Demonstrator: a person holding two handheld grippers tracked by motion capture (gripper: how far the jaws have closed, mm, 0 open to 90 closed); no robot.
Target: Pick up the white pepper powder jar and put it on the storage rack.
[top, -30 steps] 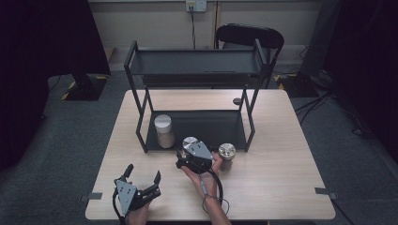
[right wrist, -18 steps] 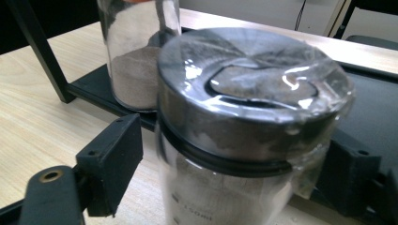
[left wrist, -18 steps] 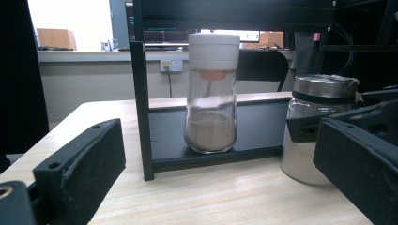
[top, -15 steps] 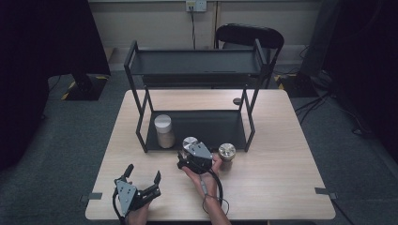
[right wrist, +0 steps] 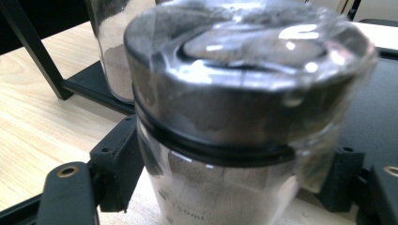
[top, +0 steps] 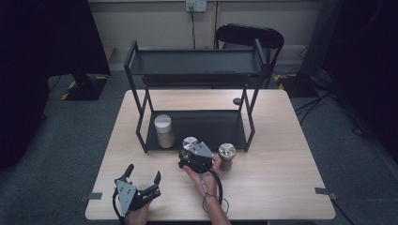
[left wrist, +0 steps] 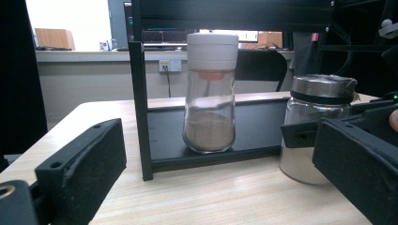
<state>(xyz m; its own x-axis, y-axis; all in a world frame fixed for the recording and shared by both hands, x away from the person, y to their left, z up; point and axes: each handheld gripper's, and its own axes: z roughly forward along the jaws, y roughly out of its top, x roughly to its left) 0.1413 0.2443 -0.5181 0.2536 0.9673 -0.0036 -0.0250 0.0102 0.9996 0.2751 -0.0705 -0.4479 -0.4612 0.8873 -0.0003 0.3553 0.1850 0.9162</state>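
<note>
**Pale wood table, black rack, a jar in the jaws**

On the light wood-grain table [top: 281, 187], just in front of the black metal rack [top: 197, 70], stands a round glass jar [right wrist: 225, 187] with a shiny steel lid. The right gripper [top: 187, 157] has just been closing its jaws, which now sit against the jar's sides. A second steel-lidded jar [top: 227, 151] stands just beside it. A white-capped glass shaker [left wrist: 210, 93] of brown powder stands on the rack's lower shelf. The left gripper [top: 141, 180] rests near the table's front edge, jaws spread and empty. Grey carpet and a dark chair [top: 248, 35] lie behind.
</note>
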